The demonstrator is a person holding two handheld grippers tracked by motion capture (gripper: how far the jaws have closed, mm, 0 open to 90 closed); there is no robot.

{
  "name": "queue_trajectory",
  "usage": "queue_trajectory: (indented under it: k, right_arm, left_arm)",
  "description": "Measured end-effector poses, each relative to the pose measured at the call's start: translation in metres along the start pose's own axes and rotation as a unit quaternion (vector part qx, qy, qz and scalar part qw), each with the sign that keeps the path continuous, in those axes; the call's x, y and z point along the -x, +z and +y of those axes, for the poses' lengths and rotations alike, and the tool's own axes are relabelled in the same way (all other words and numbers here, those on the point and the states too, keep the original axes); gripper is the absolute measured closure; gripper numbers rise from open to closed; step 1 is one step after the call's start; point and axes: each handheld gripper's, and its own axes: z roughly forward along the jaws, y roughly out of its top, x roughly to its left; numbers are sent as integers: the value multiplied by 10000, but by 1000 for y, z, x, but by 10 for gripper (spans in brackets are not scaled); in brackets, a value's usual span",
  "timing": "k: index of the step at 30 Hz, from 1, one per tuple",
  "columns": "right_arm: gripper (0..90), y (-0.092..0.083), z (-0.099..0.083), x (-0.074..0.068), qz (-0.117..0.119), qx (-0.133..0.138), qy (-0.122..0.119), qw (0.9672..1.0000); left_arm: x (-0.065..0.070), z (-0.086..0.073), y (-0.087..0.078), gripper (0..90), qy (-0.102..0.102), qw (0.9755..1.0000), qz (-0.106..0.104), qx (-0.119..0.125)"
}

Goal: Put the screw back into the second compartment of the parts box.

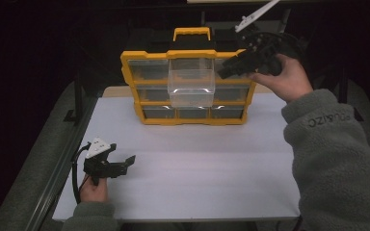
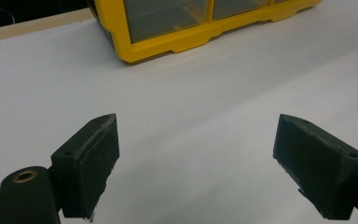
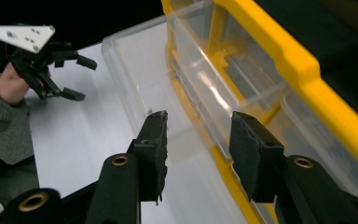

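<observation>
Now clear drawer (image 1: 191, 87) juts toward person (lengthwise)

Beside the black right gripper (image 1: 229, 67) stands a yellow organizer (image 1: 139, 103) with a clear, colourless drawer (image 1: 191, 86). Under the black left gripper (image 1: 120, 166) lies a plain white table (image 1: 197, 168).

Dim surroundings, brightly lit tabletop

Unclear mirrored lettering, perhaps "OZIZC", on the grey sleeve (image 1: 328, 120)
</observation>
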Motion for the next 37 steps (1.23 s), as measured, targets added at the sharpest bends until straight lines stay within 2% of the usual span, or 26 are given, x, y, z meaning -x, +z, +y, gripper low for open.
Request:
queue_trajectory:
  k: [2, 3, 4, 5, 7, 8, 9, 10, 11, 12, 14, 17, 21, 22, 24, 28, 29, 30, 31, 35, 37]
  right_arm:
    - [513, -4, -11, -2, -79, -17, 27, 10000]
    - [513, -4, -11, -2, -79, -17, 27, 10000]
    - [499, -6, -17, -3, -117, -1, 14, 9999]
    - [487, -9, -23, -3, -152, 26, 60, 9999]
    - [476, -13, -36, -5, -161, 125, 99, 9997]
    - [455, -14, -50, -7, -231, 155, 168, 9995]
    - [455, -14, -50, -7, -231, 155, 168, 9995]
    - [440, -14, -57, -8, -249, 133, 180, 9994]
    - [433, -12, -72, -10, -313, 164, 198, 9992]
    - [433, -12, -72, -10, -313, 164, 198, 9992]
    - [415, -11, -87, -11, -308, 231, 294, 9988]
    - [385, -3, -108, -15, -308, 188, 404, 9985]
    - [363, 8, -135, -19, -324, 214, 528, 9979]
    - [358, 10, -139, -19, -332, 241, 525, 9978]
    - [347, 17, -151, -22, -333, 259, 589, 9974]
    - [318, 32, -172, -25, -389, 313, 621, 9968]
    - [308, 35, -177, -27, -372, 343, 689, 9963]
    - [307, 40, -183, -28, -359, 386, 717, 9960]
    - [307, 44, -188, -28, -344, 396, 767, 9957]
    - [285, 60, -205, -30, -314, 360, 827, 9954]
    - [279, 65, -212, -32, -329, 372, 902, 9947]
  left_arm:
    - [0, 0, 0, 138, -3, 10000, -3, 4]
    - [0, 0, 0, 138, -3, 10000, -3, 4]
    - [-1, 0, 0, 138, 76, 10000, 8, -11]
    - [0, 0, 1, 138, 38, 10000, -1, 67]
    - [0, 0, 1, 138, 9, 10000, -2, 38]
    - [0, 0, 0, 138, 10, 10000, 1, 38]
    - [0, 0, 0, 138, 10, 10000, 1, 38]
    - [0, 0, 0, 138, 10, 10000, -5, 43]
    - [1, 0, 1, 139, 25, 10000, -1, 81]
    - [1, 0, 1, 138, 25, 10000, -1, 81]
    - [1, 0, 1, 138, 47, 10000, 0, 66]
    - [2, 1, -1, 138, 112, 9999, -9, 1]
    - [2, 0, 0, 138, 95, 9999, -8, 119]
    - [2, 0, 0, 138, 132, 9999, -12, 99]
    - [4, -1, 2, 138, 8, 9999, -33, 147]
    - [4, -1, 0, 138, 144, 9999, -39, 75]
    - [4, -1, 0, 138, 150, 9998, -38, 84]
    - [5, -1, 1, 138, 41, 9999, -47, 120]
    - [5, -1, 1, 139, 24, 9999, -53, 120]
    - [5, 0, 1, 138, 93, 9999, -56, 67]
    - [7, -1, 1, 138, 105, 9998, -32, 137]
